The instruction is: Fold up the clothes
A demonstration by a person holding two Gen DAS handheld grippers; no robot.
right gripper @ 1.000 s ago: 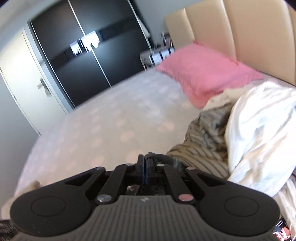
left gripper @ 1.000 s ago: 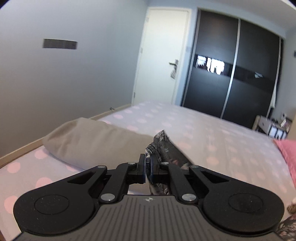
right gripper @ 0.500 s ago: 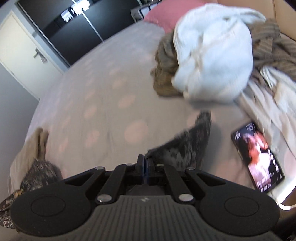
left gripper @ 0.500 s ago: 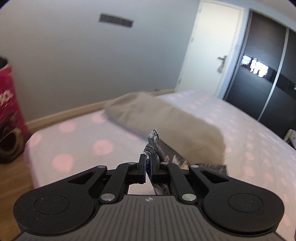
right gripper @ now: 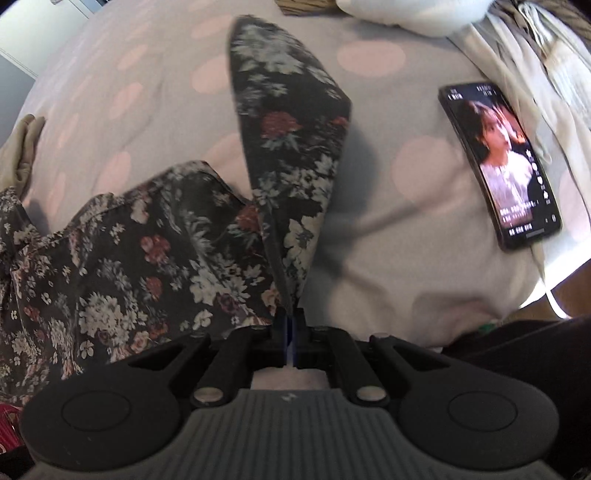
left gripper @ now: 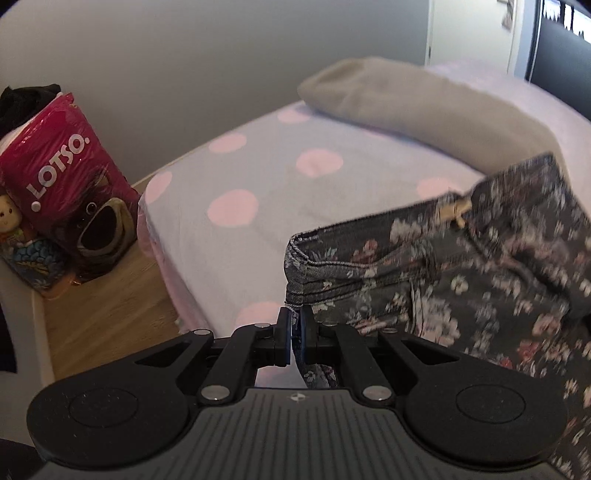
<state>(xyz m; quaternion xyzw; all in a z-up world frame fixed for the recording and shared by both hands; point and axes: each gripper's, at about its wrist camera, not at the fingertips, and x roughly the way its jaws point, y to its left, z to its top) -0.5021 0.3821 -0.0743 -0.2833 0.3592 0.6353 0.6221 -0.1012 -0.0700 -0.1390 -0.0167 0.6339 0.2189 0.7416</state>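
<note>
Tools left (left gripper: 294, 325) and right (right gripper: 290, 325) each clamp floral shorts (left gripper: 461, 273), stretching them flat over the bed (left gripper: 258, 170) for folding.

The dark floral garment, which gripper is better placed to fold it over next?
Right, probably. The right gripper pinches a raised flap of the dark floral garment; the left gripper pins its hem low.

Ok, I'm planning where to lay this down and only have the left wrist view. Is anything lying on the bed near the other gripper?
Observer: Yes, a phone lies screen-up on the dotted sheet, apart from the floral garment.
Operator: Does the right gripper hold the garment too?
Observer: Yes, the right gripper is shut on a floral corner.
Operator: More laundry there?
Observer: A white garment sits at the far edge.
</note>
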